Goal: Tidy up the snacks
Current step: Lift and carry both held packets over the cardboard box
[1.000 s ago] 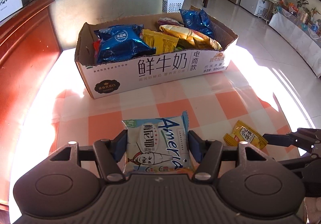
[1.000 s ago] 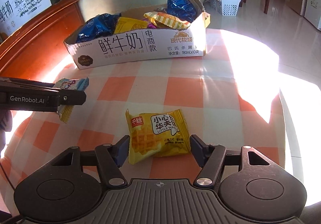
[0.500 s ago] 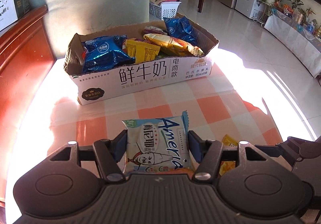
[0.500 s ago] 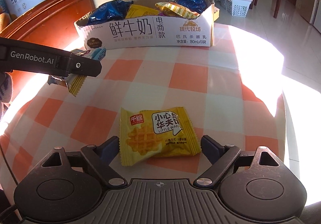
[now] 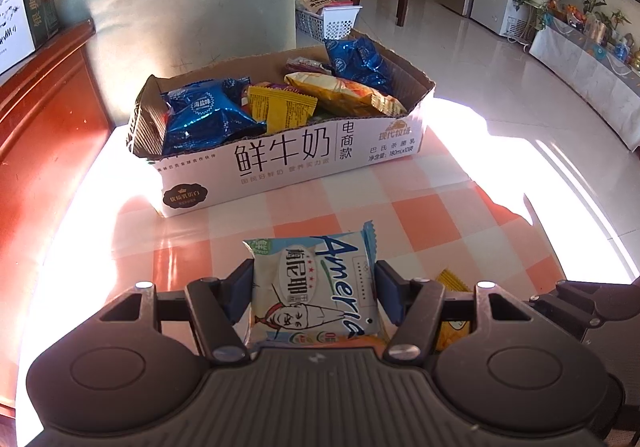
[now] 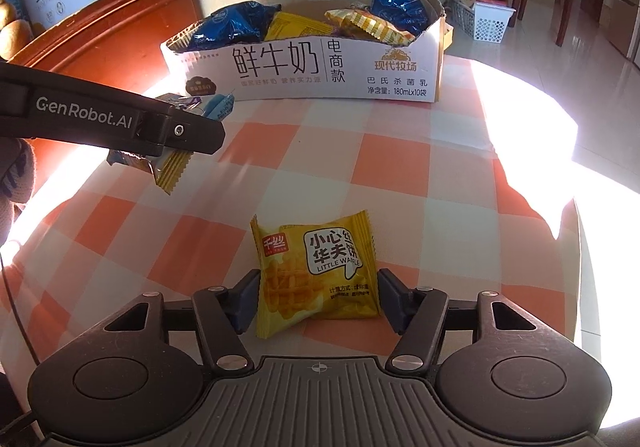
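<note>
My left gripper [image 5: 314, 275] is shut on a white and blue snack packet [image 5: 312, 287], held above the table in front of the cardboard milk box [image 5: 288, 155] filled with several snack bags. In the right wrist view the left gripper [image 6: 180, 131] reaches in from the left with that packet [image 6: 216, 107] in it. My right gripper [image 6: 318, 287] is closing on a yellow waffle packet [image 6: 316, 267] that lies on the checked tablecloth [image 6: 380, 167]. Its pads touch both side edges of the packet. The box [image 6: 304, 67] stands at the table's far side.
A grey-green chair back [image 5: 180, 7] rises behind the box, and red wooden furniture [image 5: 40, 127] runs along the left. A white basket [image 5: 336, 21] sits on the floor beyond. Strong sunlight washes out the table's right edge [image 6: 560, 151].
The right jaws spread wide around the waffle packet, then came in against its sides. The left gripper drifted back from the box with its packet.
</note>
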A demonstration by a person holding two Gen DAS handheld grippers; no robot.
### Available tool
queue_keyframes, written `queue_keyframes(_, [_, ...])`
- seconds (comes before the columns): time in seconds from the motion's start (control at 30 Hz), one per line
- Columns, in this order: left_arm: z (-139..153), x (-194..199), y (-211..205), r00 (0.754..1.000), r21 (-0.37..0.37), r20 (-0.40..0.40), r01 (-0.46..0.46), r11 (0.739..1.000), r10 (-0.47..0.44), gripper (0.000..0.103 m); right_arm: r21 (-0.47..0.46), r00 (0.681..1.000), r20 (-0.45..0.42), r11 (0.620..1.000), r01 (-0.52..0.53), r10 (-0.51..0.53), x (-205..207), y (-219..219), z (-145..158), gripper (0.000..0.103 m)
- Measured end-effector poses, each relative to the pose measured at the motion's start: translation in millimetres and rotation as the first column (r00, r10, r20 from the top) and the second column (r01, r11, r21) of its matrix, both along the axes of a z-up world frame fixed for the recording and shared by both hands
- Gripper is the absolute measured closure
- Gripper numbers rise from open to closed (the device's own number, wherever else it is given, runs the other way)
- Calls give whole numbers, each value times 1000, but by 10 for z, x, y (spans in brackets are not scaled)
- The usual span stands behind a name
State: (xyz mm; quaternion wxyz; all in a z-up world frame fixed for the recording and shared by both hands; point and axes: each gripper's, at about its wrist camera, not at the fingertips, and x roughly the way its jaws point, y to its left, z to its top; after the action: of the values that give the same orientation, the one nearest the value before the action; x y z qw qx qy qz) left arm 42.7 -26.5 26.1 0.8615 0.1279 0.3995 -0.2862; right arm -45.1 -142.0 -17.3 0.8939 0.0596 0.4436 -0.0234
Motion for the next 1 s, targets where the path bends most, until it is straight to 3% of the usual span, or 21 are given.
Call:
queue_keyframes(0.33, [51,45,-22,999,5,32,-19,1000,19,41,-5,999,36,1000,-29,29,106,-48,257,45])
queue_keyframes(0.6, [71,93,-88,998,14,58,-28,999,27,41,-78,990,58,990,-121,126,252,-106,505,45])
queue_keyframes(1.0, [231,247,-153,989,2,136,-64,998,64,41,-123,975,163,984,-131,150,550,-330,809,45])
